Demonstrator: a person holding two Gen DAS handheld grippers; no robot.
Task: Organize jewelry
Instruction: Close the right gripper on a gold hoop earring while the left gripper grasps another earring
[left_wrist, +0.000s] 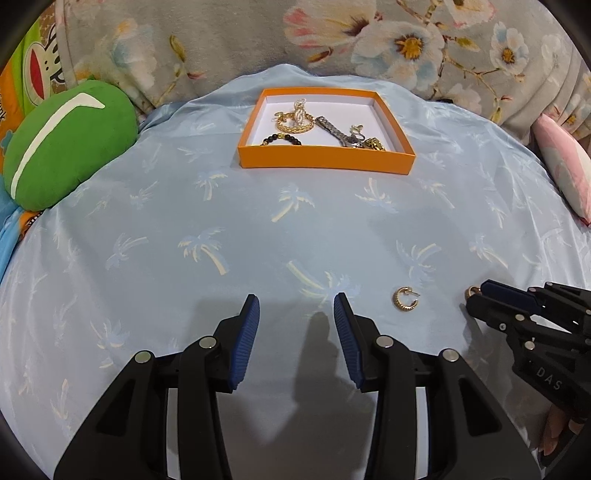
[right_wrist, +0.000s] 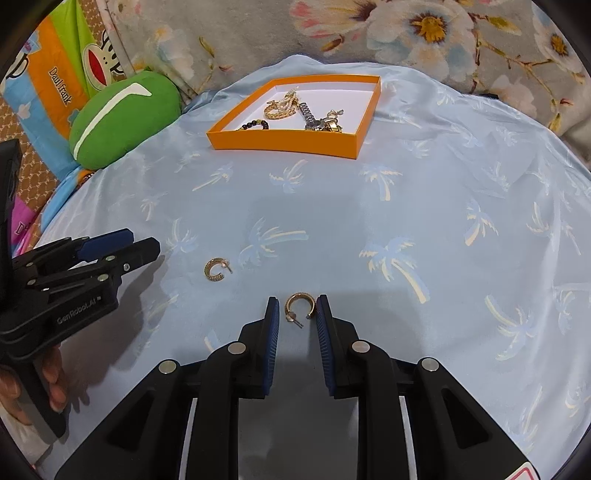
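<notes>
**Two hoop earrings outside the box; right tool straddling one, not clamped**

We record a pale blue cloth (right_wrist: 424, 206) printed with palm trees covering the work surface, with floral bedding (left_wrist: 229, 44) behind it and a green cushion (left_wrist: 70, 142) at its far left edge.

On the far part of the cloth sits an orange box (left_wrist: 325, 157), shallow and white inside, its long side running left to right. We note in it a gold chain bracelet (left_wrist: 293, 125), a dark beaded bracelet (left_wrist: 282, 139) and a metal-strap watch (left_wrist: 338, 133) lying diagonally.

The left gripper (left_wrist: 296, 306) stands with its jaws wide apart over bare cloth, holding nothing. The right gripper (right_wrist: 297, 310) has its jaws partly open on either side of a gold hoop earring (right_wrist: 300, 305); the hoop sits close against the right pad with a gap at the left pad, so we judge it not gripped.

That hoop's opening faces the camera, its post pointing back toward the tool. The second hoop earring (left_wrist: 405, 299) lies flat between the two tools, its post pointing right.

The left wrist view shows only a sliver of the first hoop (left_wrist: 471, 291) at the right tool's tip; the right wrist view shows it whole, plus fingers (right_wrist: 55, 384) on the left tool's handle.
</notes>
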